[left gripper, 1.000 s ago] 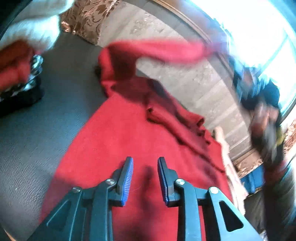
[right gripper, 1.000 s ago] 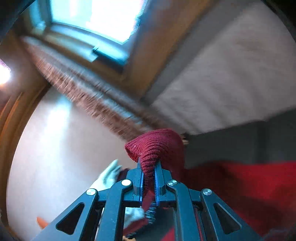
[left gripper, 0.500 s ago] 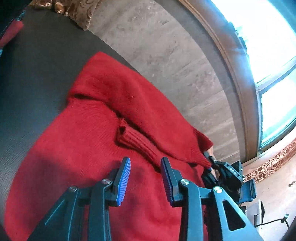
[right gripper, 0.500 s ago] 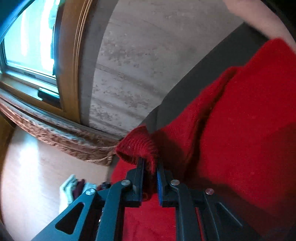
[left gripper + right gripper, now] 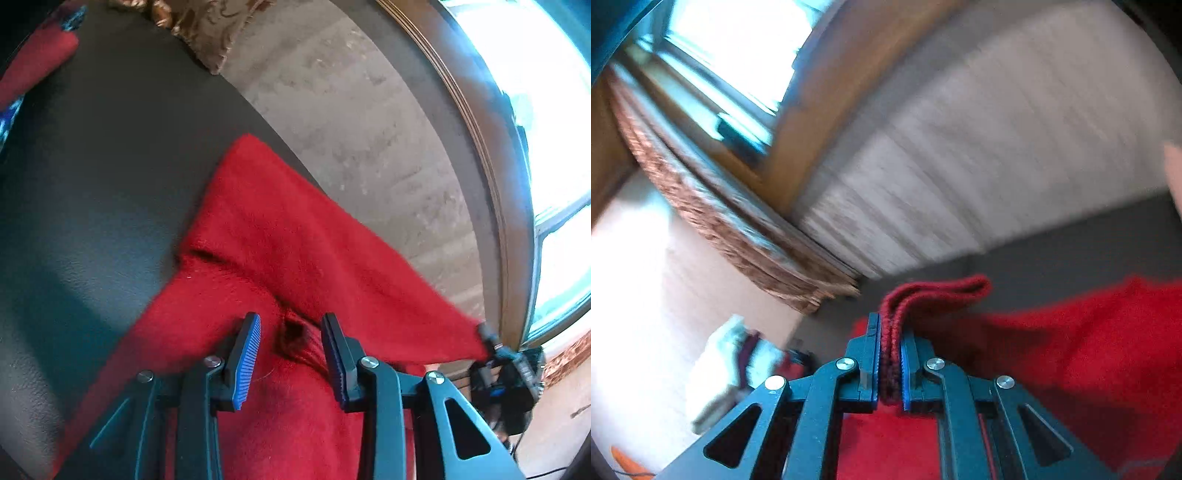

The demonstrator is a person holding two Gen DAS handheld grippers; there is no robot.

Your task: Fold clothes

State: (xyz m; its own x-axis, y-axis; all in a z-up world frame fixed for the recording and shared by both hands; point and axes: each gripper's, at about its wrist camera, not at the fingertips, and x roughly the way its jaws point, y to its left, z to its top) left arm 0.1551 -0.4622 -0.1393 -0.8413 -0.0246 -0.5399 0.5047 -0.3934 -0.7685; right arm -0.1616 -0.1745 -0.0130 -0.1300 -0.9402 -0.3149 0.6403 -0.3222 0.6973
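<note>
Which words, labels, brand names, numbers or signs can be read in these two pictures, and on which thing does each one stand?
None can be read.
The red sweater shows no tag or print.
The left tool and the right tool carry no marking.
The other tool's body, seen from the left one, is too blurred to tell whether it bears any label.

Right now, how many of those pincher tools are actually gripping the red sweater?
1. The right gripper is clamped on a ribbed edge of the red sweater. The left gripper hangs open above the sweater, gripping nothing.
</note>
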